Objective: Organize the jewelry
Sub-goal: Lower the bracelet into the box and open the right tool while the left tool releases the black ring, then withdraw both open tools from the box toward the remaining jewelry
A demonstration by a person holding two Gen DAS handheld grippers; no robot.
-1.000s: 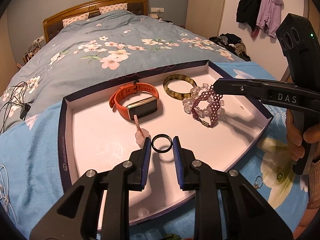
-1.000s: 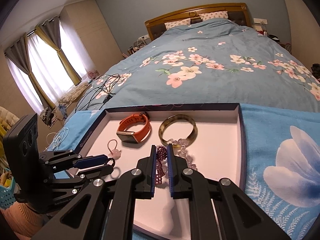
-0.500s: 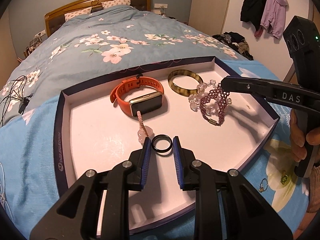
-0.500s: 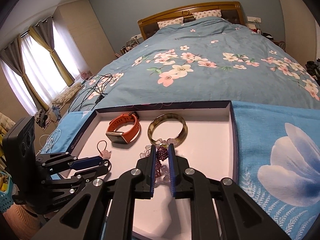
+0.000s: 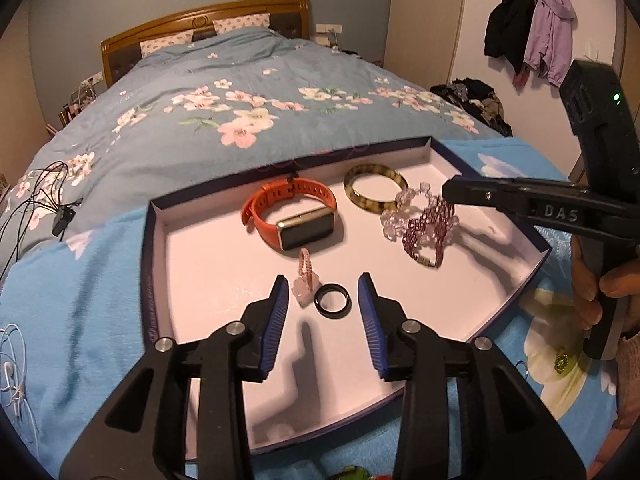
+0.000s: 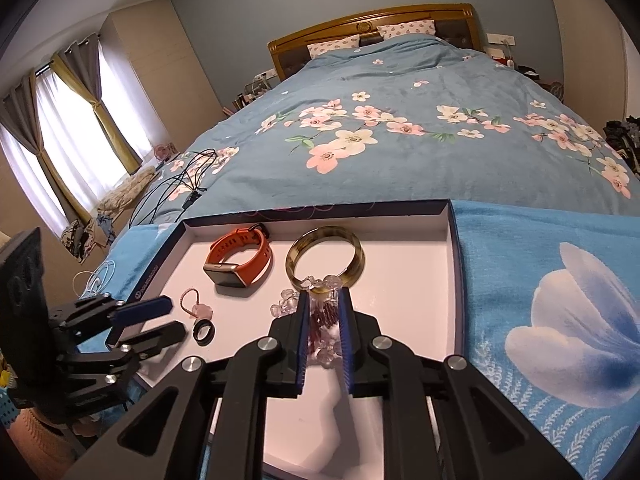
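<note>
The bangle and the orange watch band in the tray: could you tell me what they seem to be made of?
The bangle looks like glossy, translucent resin or horn, mottled olive and brown. The orange watch band looks like matte silicone, with punched holes and a soft curve.

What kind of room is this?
A home bedroom, most likely: a made bed with a wooden headboard, curtained windows, and coats hanging on wall hooks.

Ring (image 5: 332, 299) in tray (image 5: 154, 256) (beside charm (image 5: 305, 278)).
</note>
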